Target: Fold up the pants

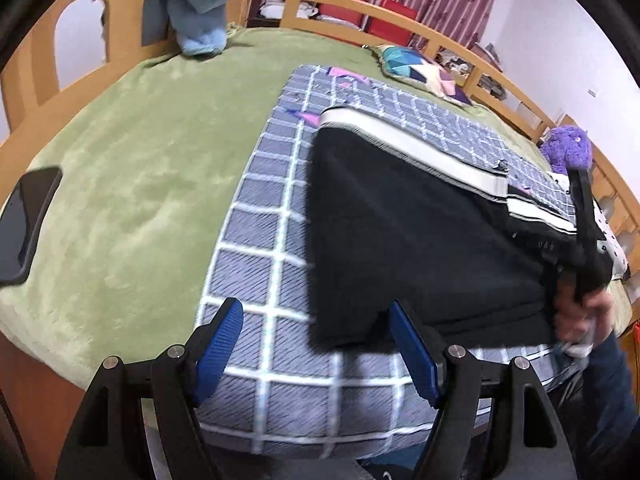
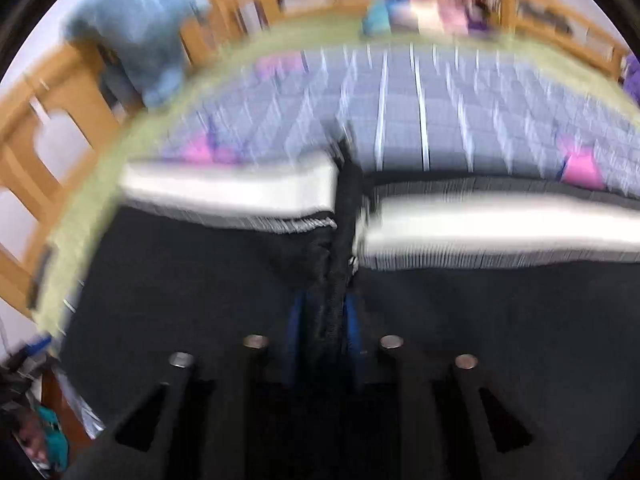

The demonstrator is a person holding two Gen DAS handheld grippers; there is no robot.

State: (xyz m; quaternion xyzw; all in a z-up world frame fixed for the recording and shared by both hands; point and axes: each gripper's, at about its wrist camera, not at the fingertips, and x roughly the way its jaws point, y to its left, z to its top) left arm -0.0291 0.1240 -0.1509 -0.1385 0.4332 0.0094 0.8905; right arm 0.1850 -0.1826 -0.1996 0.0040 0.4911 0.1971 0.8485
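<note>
One claw (image 2: 322, 320) pinches pants (image 1: 420, 240); other (image 1: 316, 344) gapes at hem.

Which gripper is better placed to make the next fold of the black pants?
Probably right. The right gripper already pinches a ridge of the pants; the left gripper is open over the near corner.

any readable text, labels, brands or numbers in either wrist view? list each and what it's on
None readable.
Black pants: small pale marks near the striped waistband, too small to read.
Phone on the green blanket: screen dark, no text.
Right wrist view: motion-blurred, nothing legible.
</note>
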